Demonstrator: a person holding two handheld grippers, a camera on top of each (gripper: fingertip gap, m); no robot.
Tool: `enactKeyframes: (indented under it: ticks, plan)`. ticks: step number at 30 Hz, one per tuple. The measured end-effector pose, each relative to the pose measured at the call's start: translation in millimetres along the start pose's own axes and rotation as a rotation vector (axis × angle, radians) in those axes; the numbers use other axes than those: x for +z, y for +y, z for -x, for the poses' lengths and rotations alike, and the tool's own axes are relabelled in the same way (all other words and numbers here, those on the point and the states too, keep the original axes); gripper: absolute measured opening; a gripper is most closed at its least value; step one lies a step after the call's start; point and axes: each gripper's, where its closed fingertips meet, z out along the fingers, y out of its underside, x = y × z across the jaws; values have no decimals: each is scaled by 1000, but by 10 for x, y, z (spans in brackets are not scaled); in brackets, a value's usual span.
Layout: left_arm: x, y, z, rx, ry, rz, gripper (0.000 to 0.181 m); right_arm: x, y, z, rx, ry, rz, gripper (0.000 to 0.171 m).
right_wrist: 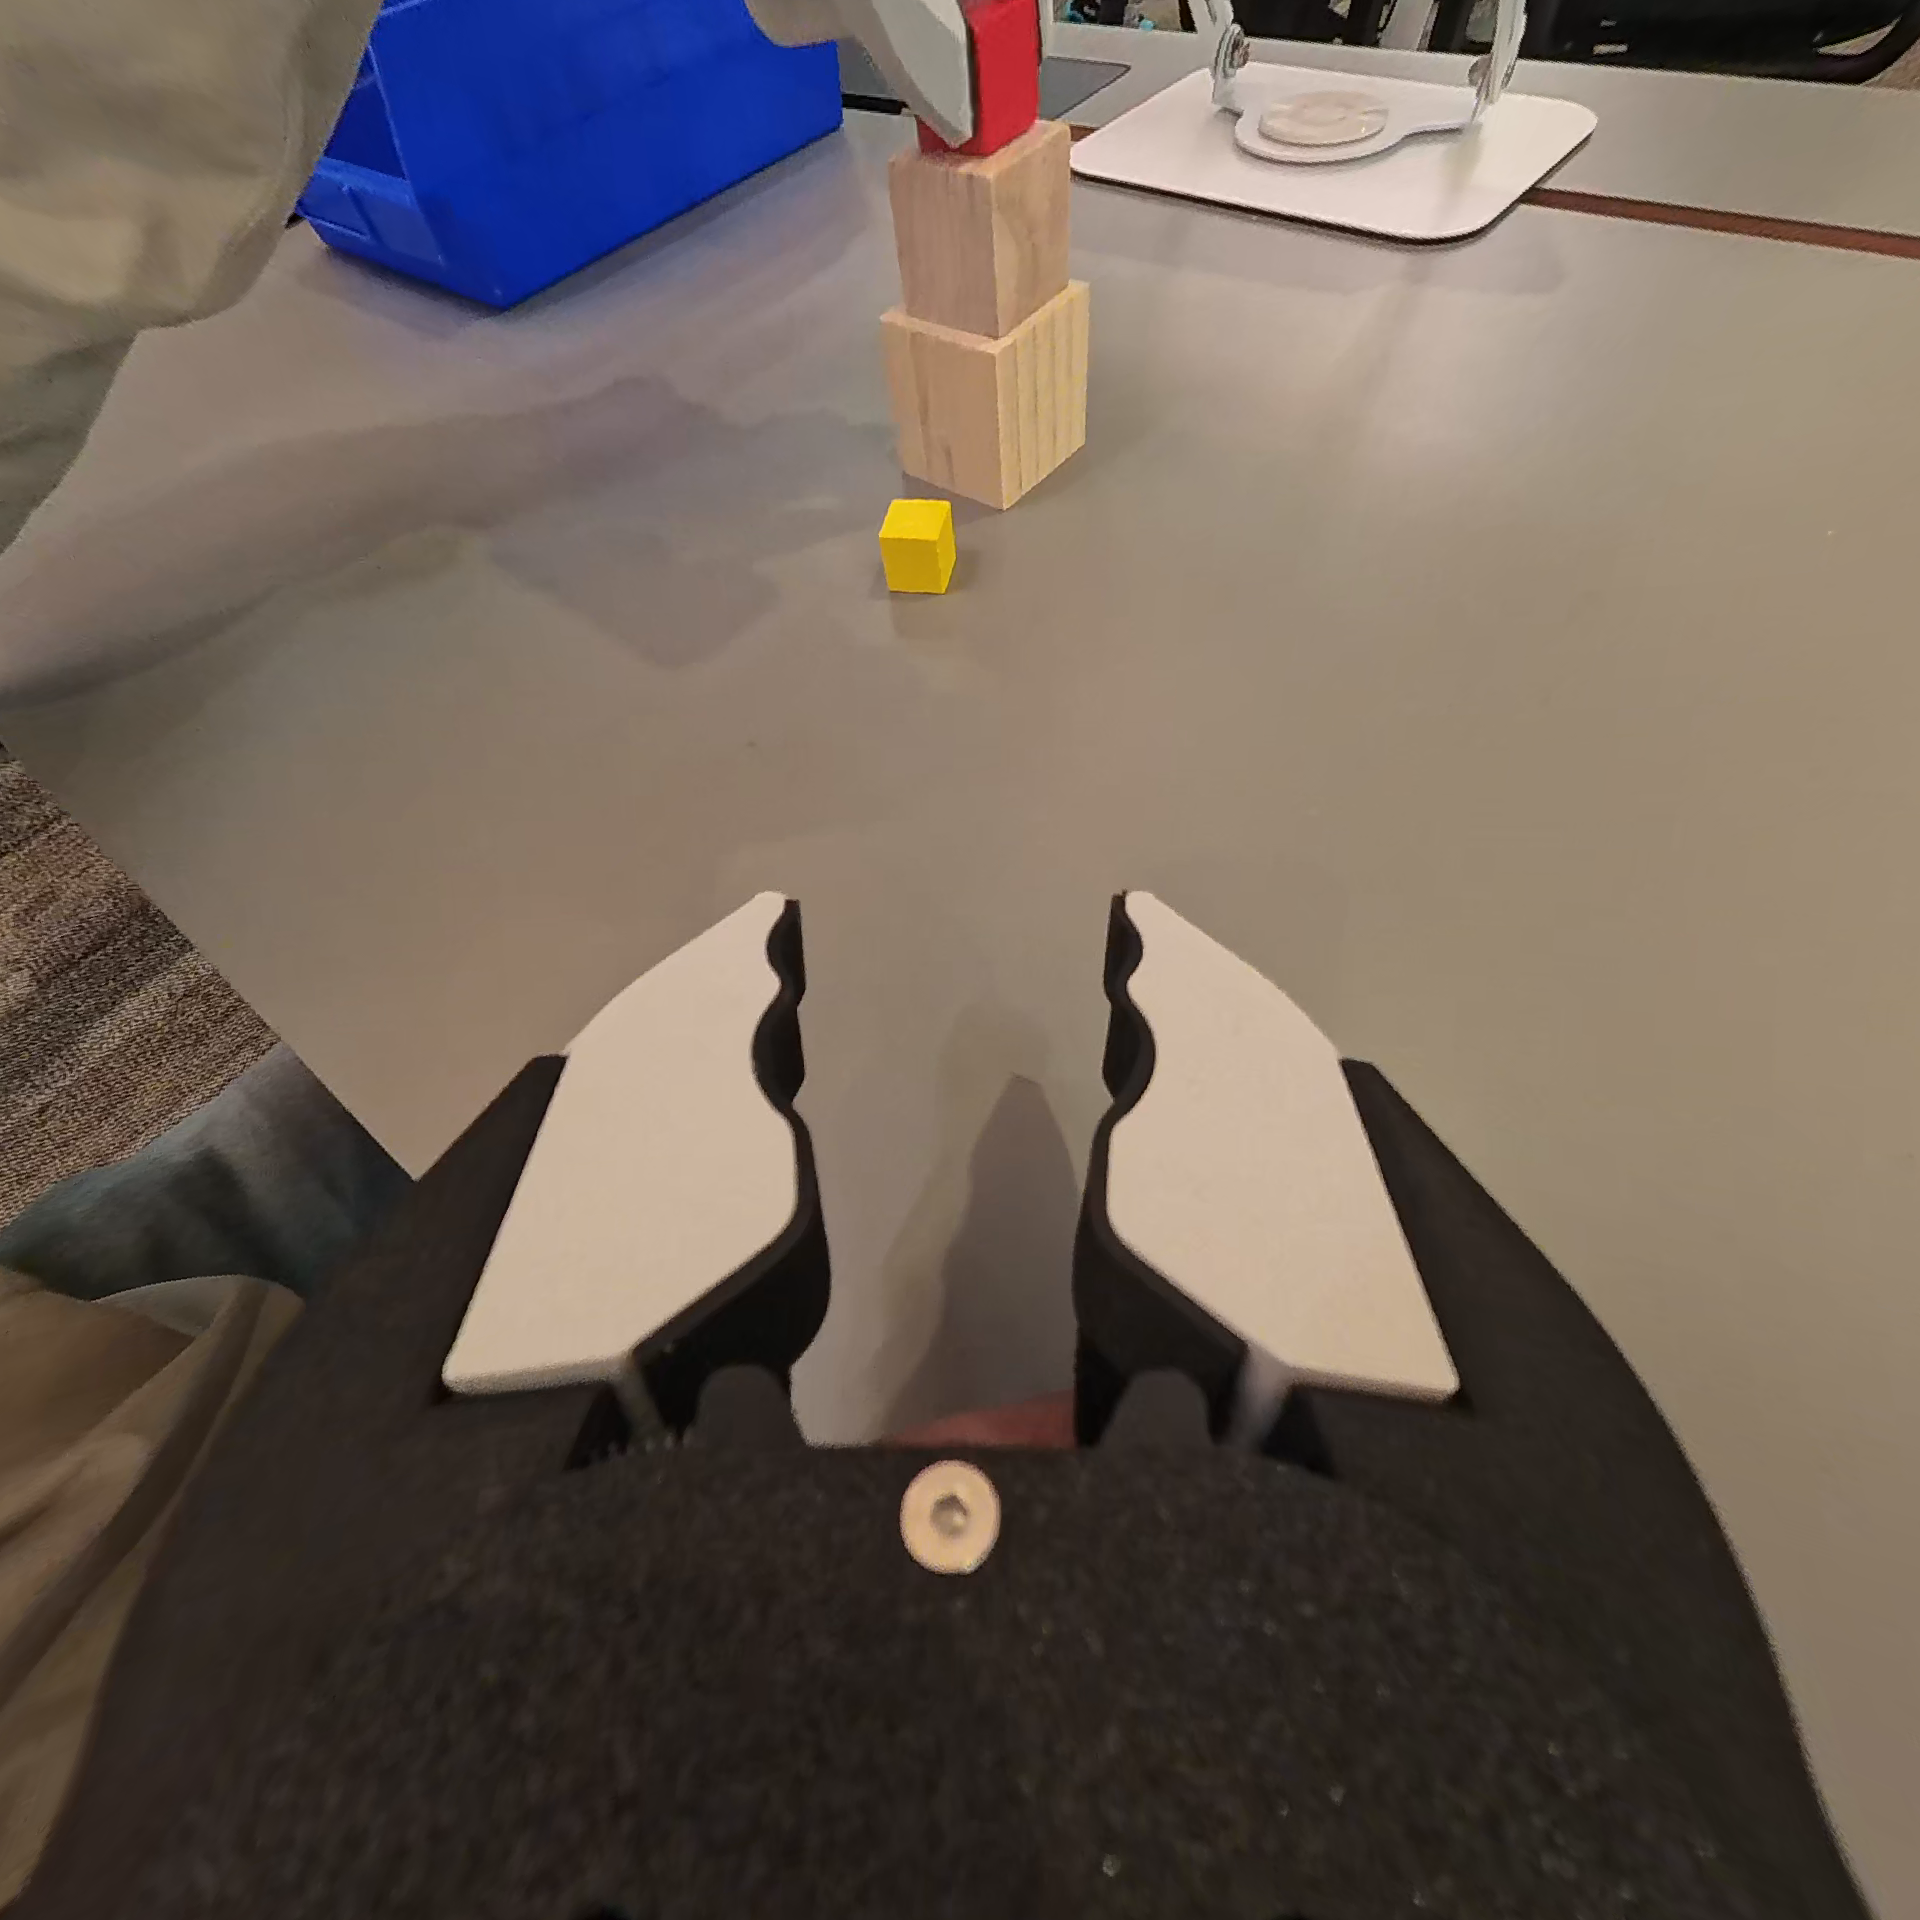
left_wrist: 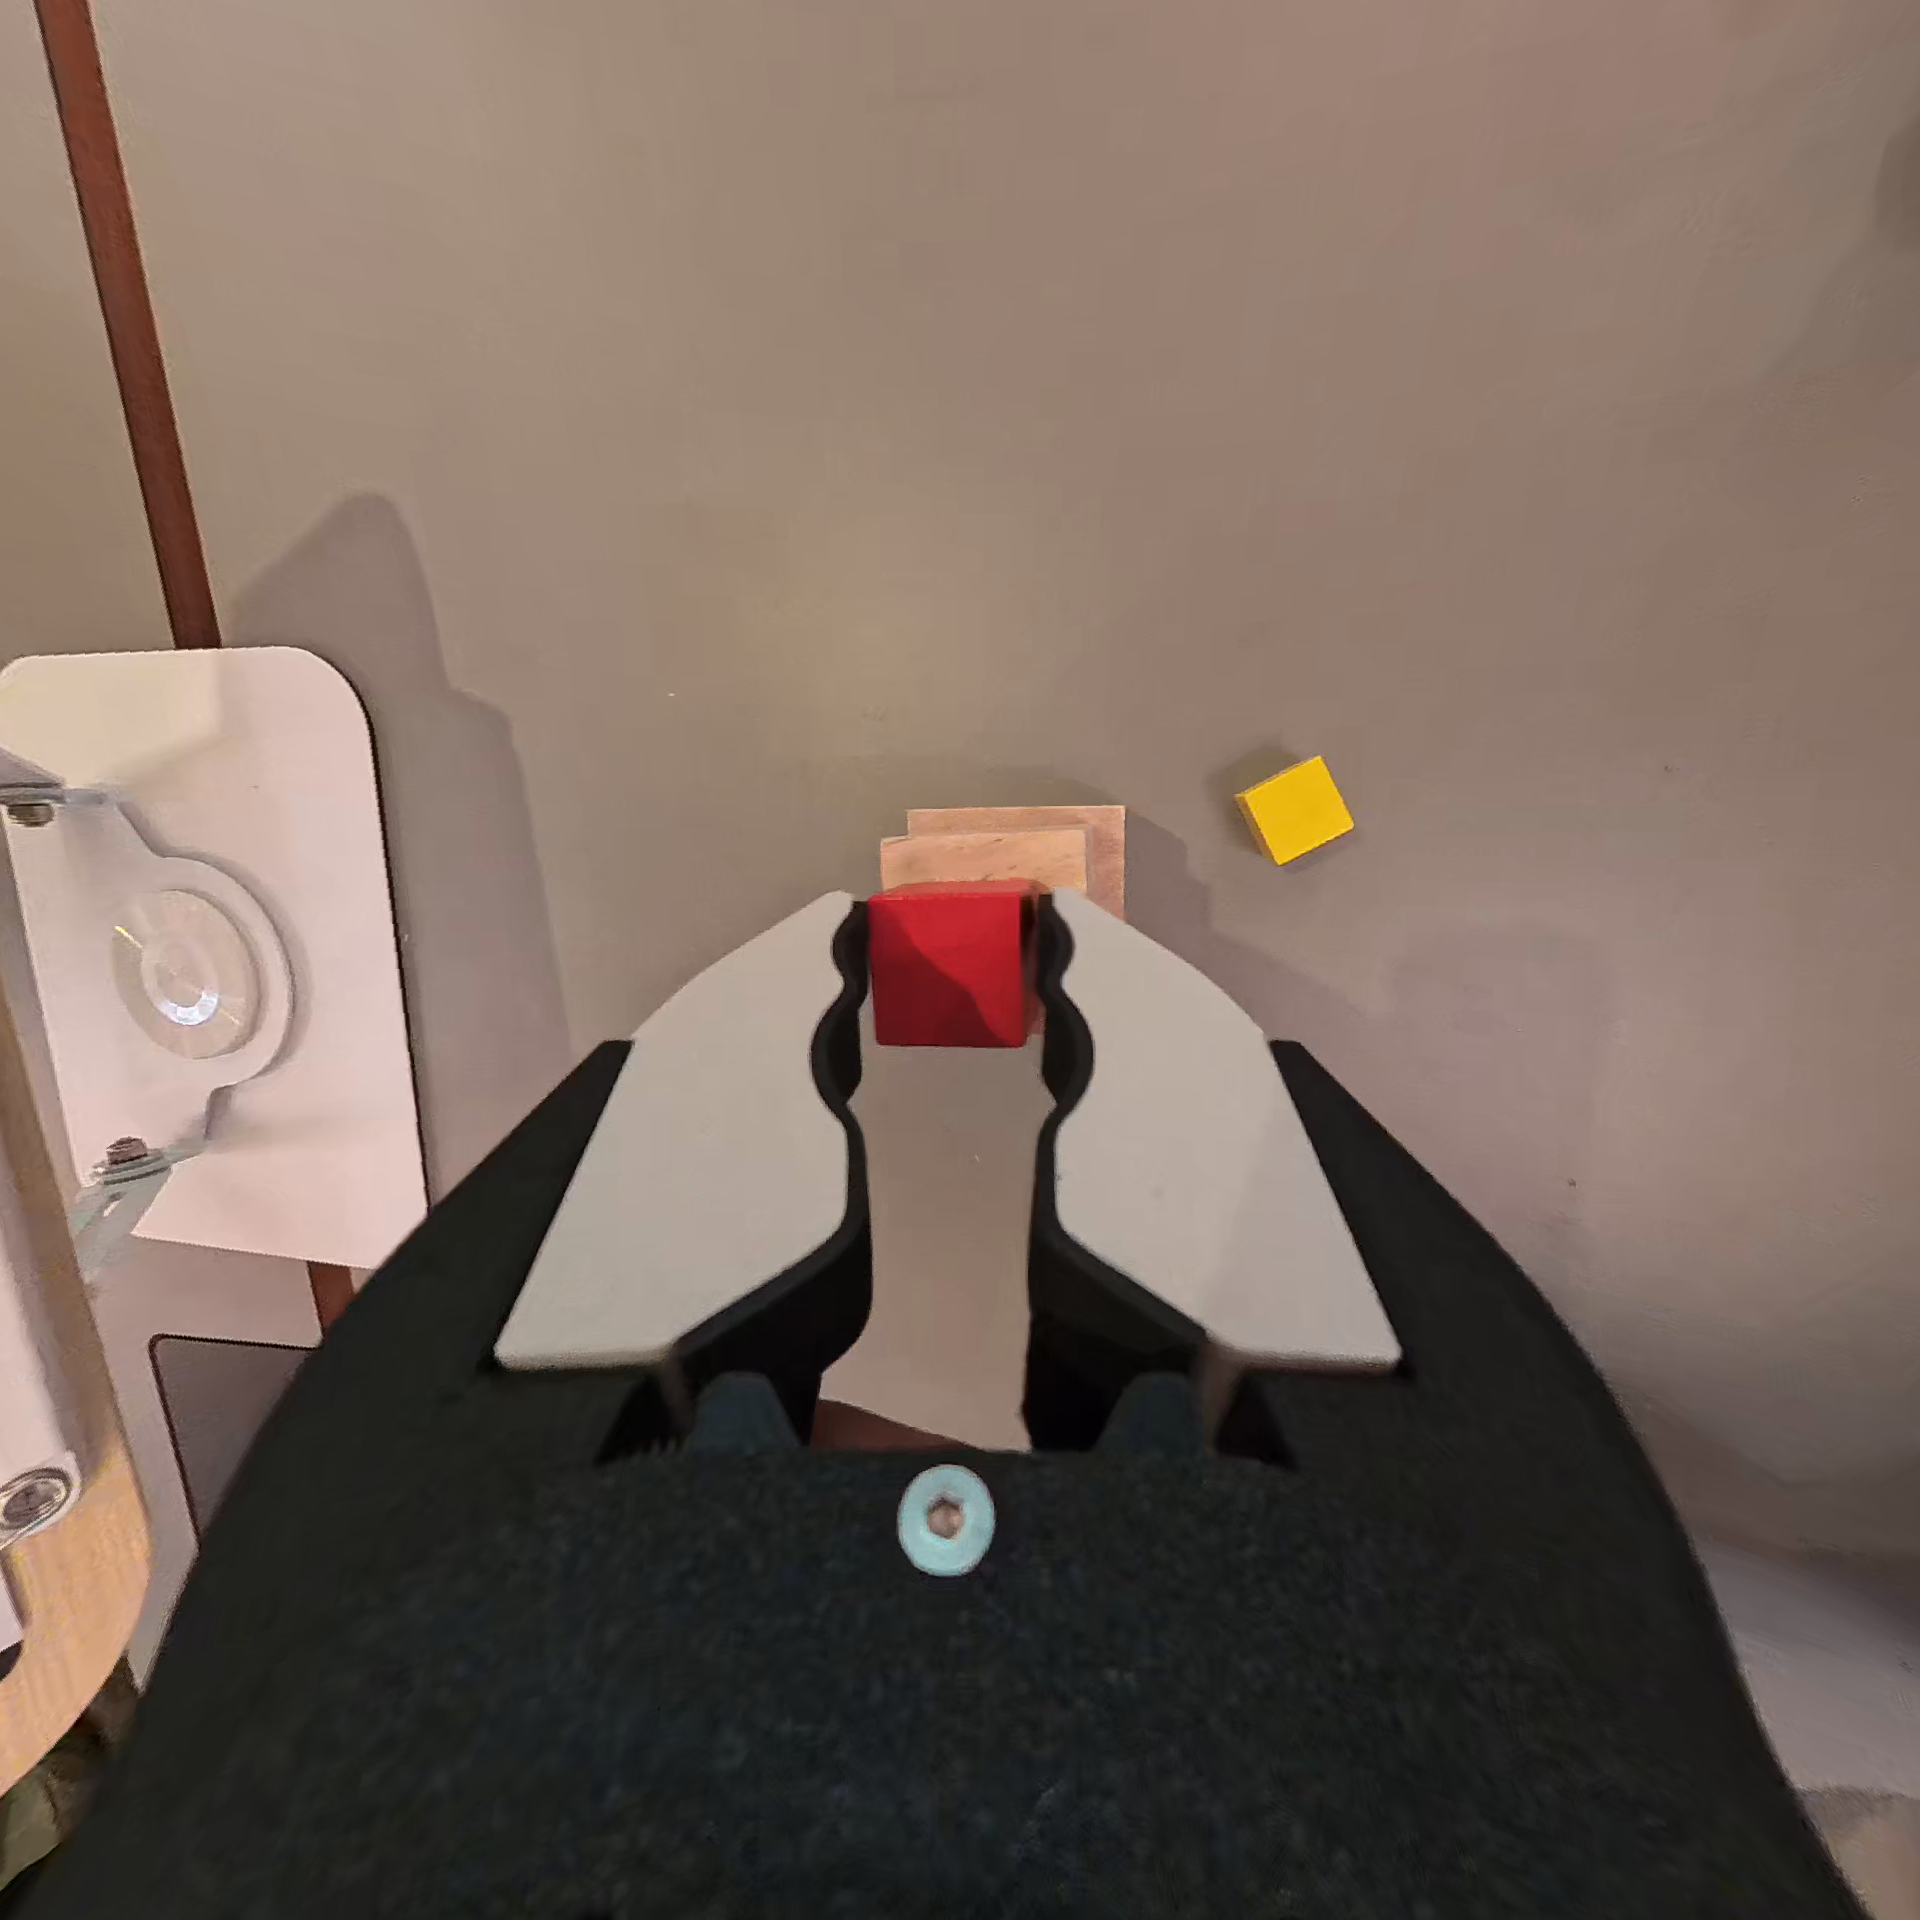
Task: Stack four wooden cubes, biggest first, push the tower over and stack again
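Black foam and 2 pale fingers of the right gripper [right_wrist: 956, 914] are filling the foreground of the right wrist view, its jaws standing apart with nothing between them, hovering over the grey table [right_wrist: 1455, 675]. Farther off, the left gripper [left_wrist: 951, 914] is clamping the red cube [left_wrist: 951, 971] and setting it on the 2nd wooden cube [right_wrist: 982, 234], which is sitting on the biggest wooden cube [right_wrist: 992, 400]. Whether the red one is already resting fully or just touching is hard to tell. Near the tower's foot, the small yellow cube [right_wrist: 916, 545] is lying loose on the table. So 2 cubes are stacked, the 3rd is being placed, and the yellow one, the push-over and the whole 2nd stacking seem to be remaining. Behind, a blue bin [right_wrist: 582, 135] and a white board [right_wrist: 1351, 156] are standing clear.
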Motion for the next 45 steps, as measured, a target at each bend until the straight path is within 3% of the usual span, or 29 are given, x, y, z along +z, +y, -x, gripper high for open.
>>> enactKeyframes:
  ticks: [5, 7, 11, 15, 20, 25, 32, 38, 41, 43, 45]
  plan:
    - [-178, -75, -106, -47, 1, -64, 59, -1, 1, 4, 3, -3, 3, 56]
    - [-407, -161, -207, -75, -42, -173, 57, 6, 14, 8, 5, -6, 8, 55]
    - [-895, -270, -464, -306, -281, -530, 58, 18, 38, 29, 11, -15, 11, 55]
    - [-910, 103, -989, -626, -537, -720, 61, 21, 14, 22, 7, -9, 9, 56]
    - [-620, 736, -1616, -963, -737, -730, 62, 91, -11, -67, 13, 42, 22, 58]
    - [-887, 942, -1846, -1014, -901, -807, 52, 358, -115, -73, -34, 84, 100, 58]
    - [-795, 908, -1911, -986, -892, -778, 50, 1215, -324, 114, -121, 5, 333, 60]
    - [-783, 877, -1924, -977, -851, -798, 50, 1739, -266, 146, -97, 19, 412, 56]
    - [-787, 883, -1922, -986, -840, -808, 49, 1811, -304, 121, -83, 44, 408, 46]
    - [-773, 872, -1923, -983, -824, -807, 49, 1818, -313, 114, -80, 42, 411, 22]
    - [-772, 870, -1925, -982, -820, -809, 48, 1798, -318, 99, -102, 48, 405, 22]
